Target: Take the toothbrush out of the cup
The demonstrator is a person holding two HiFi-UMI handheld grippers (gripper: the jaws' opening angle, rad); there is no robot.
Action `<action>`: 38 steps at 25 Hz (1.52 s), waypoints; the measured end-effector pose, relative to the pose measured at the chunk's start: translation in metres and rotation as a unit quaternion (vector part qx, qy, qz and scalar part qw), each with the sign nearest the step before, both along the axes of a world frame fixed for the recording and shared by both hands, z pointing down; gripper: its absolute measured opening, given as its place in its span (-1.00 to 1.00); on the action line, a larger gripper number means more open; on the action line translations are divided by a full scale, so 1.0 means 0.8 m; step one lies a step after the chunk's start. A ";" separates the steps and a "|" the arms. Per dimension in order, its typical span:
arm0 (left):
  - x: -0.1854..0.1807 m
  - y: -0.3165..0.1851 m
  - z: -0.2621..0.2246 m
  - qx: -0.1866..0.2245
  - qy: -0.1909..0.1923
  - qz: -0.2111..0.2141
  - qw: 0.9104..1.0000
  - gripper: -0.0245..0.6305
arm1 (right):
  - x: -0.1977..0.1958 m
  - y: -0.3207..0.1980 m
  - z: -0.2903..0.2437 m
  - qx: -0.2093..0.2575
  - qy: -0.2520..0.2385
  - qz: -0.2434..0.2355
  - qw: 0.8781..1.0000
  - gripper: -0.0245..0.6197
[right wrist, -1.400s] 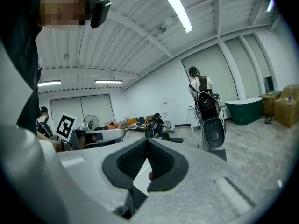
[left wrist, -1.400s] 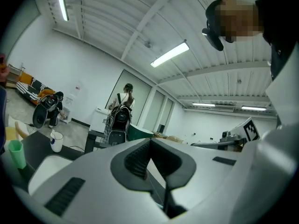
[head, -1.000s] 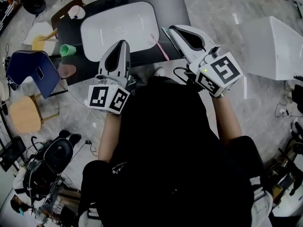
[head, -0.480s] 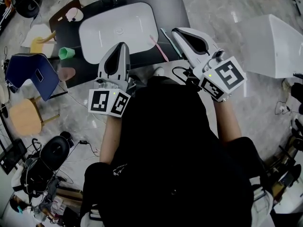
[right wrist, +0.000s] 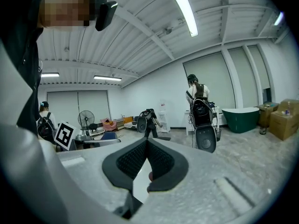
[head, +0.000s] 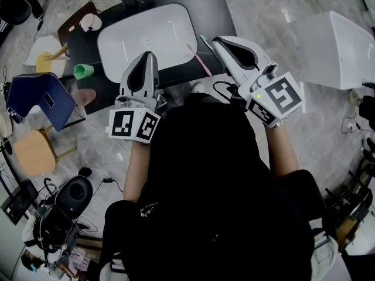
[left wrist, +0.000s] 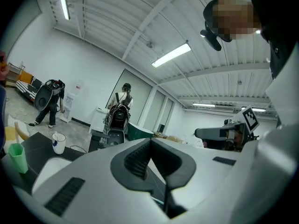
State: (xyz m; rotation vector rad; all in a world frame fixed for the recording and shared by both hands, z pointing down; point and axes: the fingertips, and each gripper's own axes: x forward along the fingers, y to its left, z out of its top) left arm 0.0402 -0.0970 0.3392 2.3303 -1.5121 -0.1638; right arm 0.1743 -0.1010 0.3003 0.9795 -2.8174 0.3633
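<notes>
A: Any readable text?
B: None. Left gripper (head: 151, 54) cube has black-and-white square markers (head: 133, 123), 9 o'clock in the head view. Coded patterns, no letters.
A: Right gripper (head: 215, 39)?
B: Same, cube markers (head: 275, 98), 2 o'clock.
A: The black top?
B: Small white print (head: 147, 207), 7 o'clock, too small to read.
A: Gripper views?
B: A far marker (right wrist: 64, 134) on gear, 8 o'clock in the right gripper view; a tilted marker (left wrist: 250, 119), 3 o'clock in the left gripper view. No words, no numbers.
</notes>
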 end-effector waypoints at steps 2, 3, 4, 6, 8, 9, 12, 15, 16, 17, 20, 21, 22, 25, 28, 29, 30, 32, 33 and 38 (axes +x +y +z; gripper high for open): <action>-0.012 -0.005 0.001 -0.002 0.000 -0.001 1.000 -0.91 | -0.007 -0.002 -0.001 -0.001 0.001 0.009 1.000 -0.90; -0.019 -0.008 0.002 -0.003 -0.001 -0.004 1.000 -0.91 | -0.011 -0.003 0.000 -0.002 0.001 0.013 1.000 -0.90; -0.028 -0.011 0.004 -0.004 -0.002 -0.007 1.000 -0.91 | -0.016 -0.005 0.001 -0.004 0.001 0.018 1.000 -0.90; -0.048 -0.018 0.009 -0.007 -0.005 -0.015 1.000 -0.91 | -0.027 -0.006 0.005 -0.010 0.000 0.027 1.000 -0.90; -0.069 -0.026 0.016 -0.011 -0.009 -0.027 1.000 -0.91 | -0.037 -0.006 0.010 -0.018 0.001 0.037 0.999 -0.90; -0.081 -0.030 0.020 -0.012 -0.012 -0.036 0.999 -0.91 | -0.042 -0.006 0.013 -0.023 0.001 0.042 0.999 -0.90; -0.128 -0.044 0.039 -0.014 -0.031 -0.082 0.996 -0.91 | -0.062 -0.001 0.020 -0.035 0.004 0.053 0.998 -0.90; -0.184 -0.066 0.056 -0.017 -0.068 -0.147 0.987 -0.91 | -0.083 0.002 0.027 -0.046 0.007 0.065 0.997 -0.90; -0.200 -0.074 0.062 -0.019 -0.078 -0.164 0.983 -0.91 | -0.089 0.002 0.030 -0.049 0.009 0.069 0.996 -0.90; -0.214 -0.082 0.068 -0.020 -0.086 -0.178 0.980 -0.91 | -0.094 0.002 0.032 -0.052 0.011 0.073 0.996 -0.90; -0.246 -0.105 0.084 -0.024 -0.100 -0.202 0.974 -0.91 | -0.108 0.000 0.038 -0.060 0.017 0.086 0.994 -0.90; -0.255 -0.111 0.089 -0.025 -0.103 -0.209 0.972 -0.90 | -0.112 0.000 0.040 -0.062 0.019 0.091 0.994 -0.91; -0.263 -0.117 0.095 -0.027 -0.104 -0.214 0.971 -0.90 | -0.116 -0.001 0.043 -0.065 0.022 0.097 0.993 -0.91; -0.284 -0.135 0.114 -0.040 -0.101 -0.226 0.968 -0.90 | -0.123 -0.001 0.053 -0.078 0.031 0.113 0.990 -0.90; -0.297 -0.151 0.131 -0.055 -0.101 -0.236 0.965 -0.90 | -0.127 0.000 0.061 -0.095 0.040 0.125 0.987 -0.91; -0.302 -0.157 0.135 -0.059 -0.104 -0.237 0.964 -0.90 | -0.129 0.000 0.063 -0.098 0.041 0.129 0.986 -0.90; -0.307 -0.163 0.139 -0.061 -0.107 -0.237 0.964 -0.90 | -0.132 0.000 0.065 -0.101 0.042 0.133 0.985 -0.90; -0.318 -0.177 0.147 -0.066 -0.112 -0.238 0.962 -0.79 | -0.139 0.001 0.069 -0.104 0.047 0.140 0.984 -0.90; -0.323 -0.183 0.152 -0.070 -0.114 -0.239 0.962 -0.60 | -0.143 0.001 0.071 -0.105 0.050 0.142 0.983 -0.91; -0.342 -0.207 0.181 -0.091 -0.130 -0.240 0.958 -0.52 | -0.156 0.006 0.084 -0.122 0.054 0.157 0.979 -0.90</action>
